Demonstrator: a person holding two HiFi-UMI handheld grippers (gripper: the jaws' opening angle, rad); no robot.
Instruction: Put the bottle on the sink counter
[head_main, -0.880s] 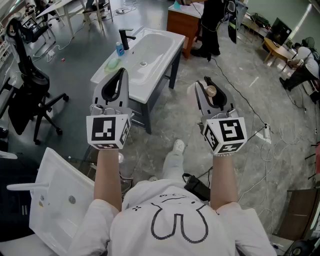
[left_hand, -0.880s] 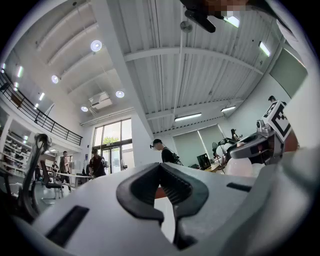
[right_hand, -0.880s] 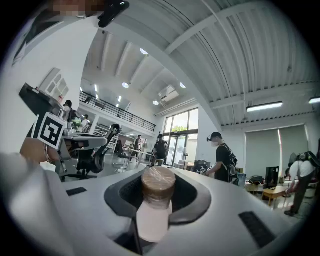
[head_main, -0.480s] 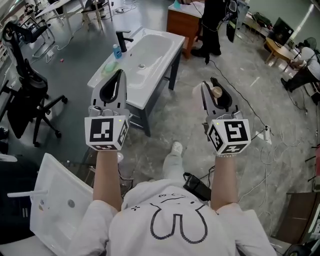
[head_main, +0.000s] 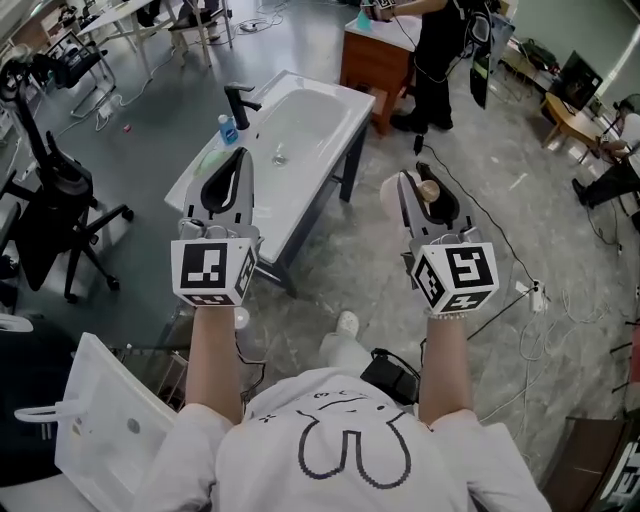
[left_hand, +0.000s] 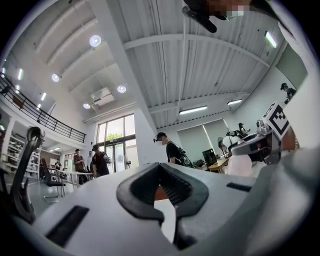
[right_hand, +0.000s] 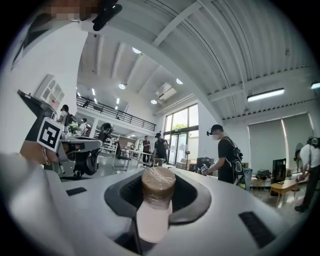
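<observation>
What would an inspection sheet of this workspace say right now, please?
Surface: white sink counter, ahead on the left.
Job's things: bottle held in right gripper, not yet on the counter.
Clutter: blue bottle and green cloth beside the black faucet.
Grippers: left gripper shut, empty; right gripper shut on bottle.
Cables: black cable and power strip on the floor.
Surroundings: office chair, person in black, wooden cabinet.

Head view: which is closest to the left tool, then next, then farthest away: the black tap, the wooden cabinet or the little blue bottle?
1. Blue bottle, on the left edge of the sink counter, just ahead of the left tool.
2. Black tap, right behind the blue bottle.
3. Wooden cabinet, far off beyond the sink counter, to the right.
</observation>
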